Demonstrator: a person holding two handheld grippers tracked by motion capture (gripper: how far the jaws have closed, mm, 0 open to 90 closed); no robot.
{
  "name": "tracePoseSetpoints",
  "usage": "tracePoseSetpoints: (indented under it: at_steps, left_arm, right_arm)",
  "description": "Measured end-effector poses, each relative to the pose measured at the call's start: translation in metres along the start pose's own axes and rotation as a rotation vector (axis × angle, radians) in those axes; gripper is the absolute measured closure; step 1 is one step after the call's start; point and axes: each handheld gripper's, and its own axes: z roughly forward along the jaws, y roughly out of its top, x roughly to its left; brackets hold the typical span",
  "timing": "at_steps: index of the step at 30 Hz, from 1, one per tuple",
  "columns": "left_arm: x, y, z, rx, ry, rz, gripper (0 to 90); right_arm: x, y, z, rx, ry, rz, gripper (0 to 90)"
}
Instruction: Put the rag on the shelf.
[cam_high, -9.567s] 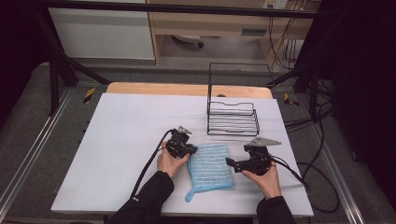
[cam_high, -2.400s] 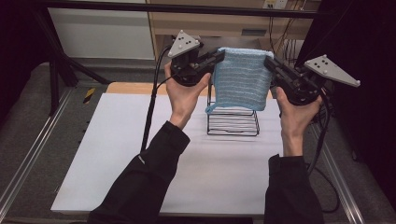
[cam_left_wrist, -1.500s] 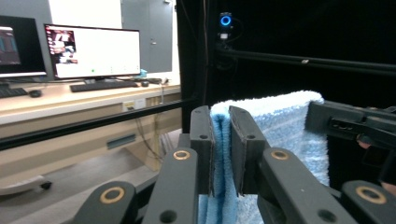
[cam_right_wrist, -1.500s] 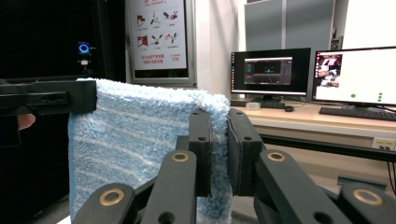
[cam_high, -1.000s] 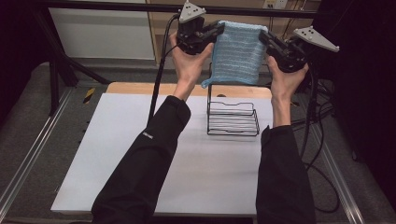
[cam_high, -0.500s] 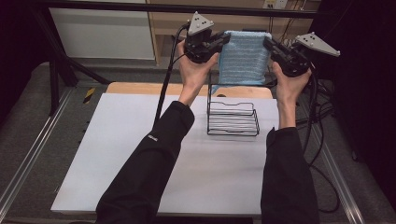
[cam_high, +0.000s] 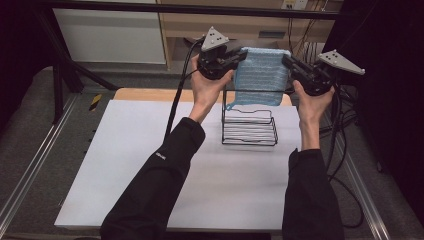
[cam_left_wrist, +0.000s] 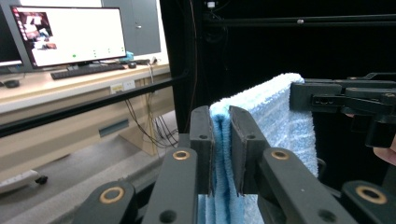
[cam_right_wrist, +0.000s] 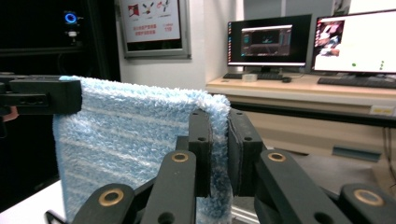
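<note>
Both grippers (cam_high: 239, 58) (cam_high: 287, 62) stay clamped on the blue towel (cam_high: 262, 75), now lower, nearer the wire rack (cam_high: 249, 131)

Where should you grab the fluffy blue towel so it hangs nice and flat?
By its two top corners, one from each side. The blue towel is soft and would sag if pinched in the middle. The left gripper and right gripper each clamp a top corner, so it hangs spread out, its lower edge at the top bar of the black wire rack.
</note>
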Motion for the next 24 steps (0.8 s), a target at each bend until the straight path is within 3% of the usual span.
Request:
tracePoseSetpoints:
  at_steps: [4,10,24]
  left_arm:
    - [-0.002,-0.007,-0.003,0.032,-0.005,0.004,80.4]
    - [-0.002,-0.014,-0.009,0.022,-0.033,0.012,80.4]
    - [-0.013,-0.023,-0.024,0.076,-0.072,0.025,80.1]
  right_arm:
    - [0.002,-0.006,-0.003,0.017,0.011,0.001,81.5]
    - [0.005,-0.011,-0.008,0.039,0.036,0.002,81.1]
    - [0.013,-0.014,-0.027,0.075,0.072,-0.019,80.3]
